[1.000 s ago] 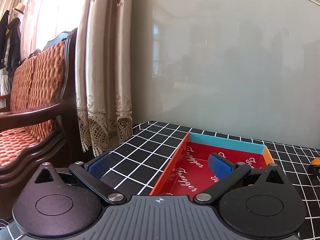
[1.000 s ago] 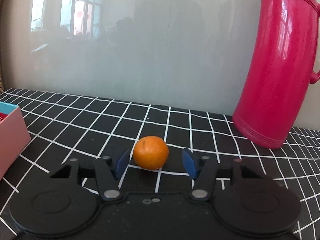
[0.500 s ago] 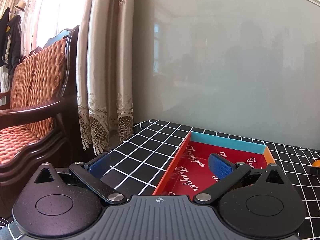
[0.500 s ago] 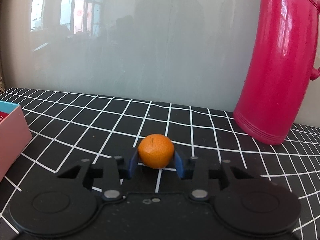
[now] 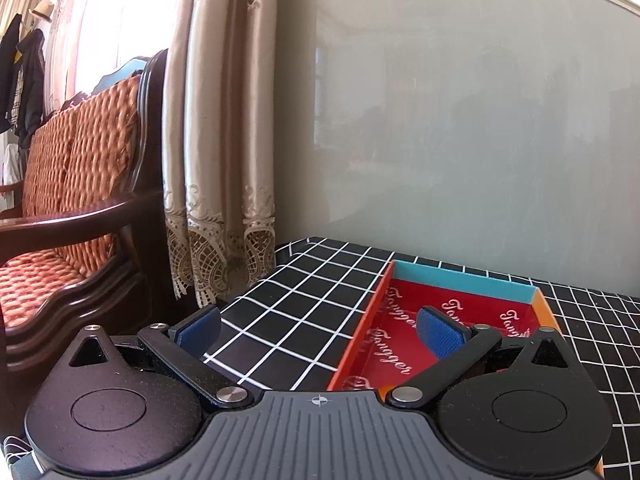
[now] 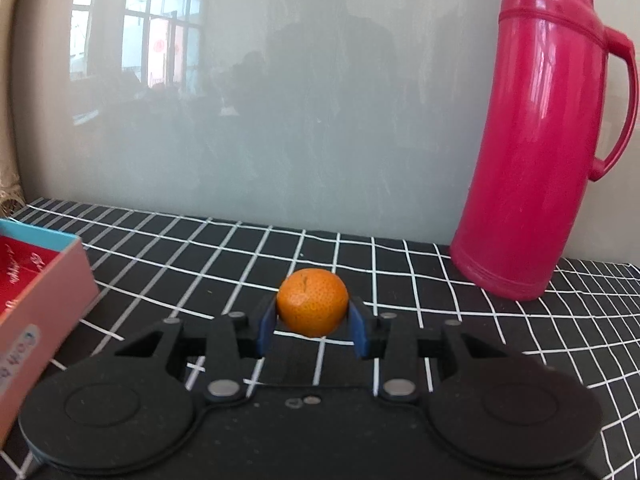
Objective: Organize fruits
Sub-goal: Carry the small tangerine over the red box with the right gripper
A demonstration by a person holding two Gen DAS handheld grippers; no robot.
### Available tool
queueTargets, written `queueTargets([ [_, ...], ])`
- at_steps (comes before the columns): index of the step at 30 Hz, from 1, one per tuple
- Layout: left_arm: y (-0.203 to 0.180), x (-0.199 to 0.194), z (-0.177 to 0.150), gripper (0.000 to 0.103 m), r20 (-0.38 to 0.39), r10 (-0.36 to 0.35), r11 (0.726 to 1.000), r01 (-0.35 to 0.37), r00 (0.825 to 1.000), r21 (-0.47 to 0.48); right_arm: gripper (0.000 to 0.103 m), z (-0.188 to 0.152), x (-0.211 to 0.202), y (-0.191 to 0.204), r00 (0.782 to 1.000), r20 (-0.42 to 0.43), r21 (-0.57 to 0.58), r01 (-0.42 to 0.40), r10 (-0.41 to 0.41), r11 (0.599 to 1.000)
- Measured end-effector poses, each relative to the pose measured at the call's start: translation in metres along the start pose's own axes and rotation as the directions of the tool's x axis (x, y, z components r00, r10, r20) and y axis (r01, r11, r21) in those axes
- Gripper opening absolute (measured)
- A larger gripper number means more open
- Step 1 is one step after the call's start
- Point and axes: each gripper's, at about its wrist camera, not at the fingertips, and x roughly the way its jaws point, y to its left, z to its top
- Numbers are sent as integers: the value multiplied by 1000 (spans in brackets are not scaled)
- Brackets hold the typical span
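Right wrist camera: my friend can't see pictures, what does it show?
The right gripper is shut on a small orange over a black checked tablecloth. A tall pink flask stands at the right, and a box with a red inside sits at the left.

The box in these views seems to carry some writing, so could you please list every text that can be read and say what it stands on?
"Tangger", as far as it reads: white script repeated on the red floor of the box.
Sticker on the box's outer side wall, right wrist view: too blurred to read.
Pink thermos, orange, tablecloth: no text.
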Motion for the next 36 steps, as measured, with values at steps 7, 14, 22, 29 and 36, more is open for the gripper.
queueTargets([
  [7, 4, -6, 1, 103, 2, -20, 1000, 20, 1000, -8, 37, 3, -29, 18, 999, 35, -29, -21, 22, 999],
  [14, 11, -10, 1, 103, -1, -13, 1000, 13, 1000, 2, 37, 7, -50, 45, 996, 55, -64, -62, 66, 996],
  [22, 22, -19, 5, 103, 10, -1, 1000, 1, 1000, 11, 37, 4, -73, 86, 985, 68, -79, -156, 162, 985],
  [29, 34, -23, 6, 103, 12, 20, 1000, -20, 1000, 17, 37, -1, -94, 136, 962, 70, -128, -255, 265, 958],
  [36, 42, -23, 6, 103, 9, 31, 999, -31, 999, 19, 37, -6, -97, 163, 946, 50, -157, -310, 321, 938],
])
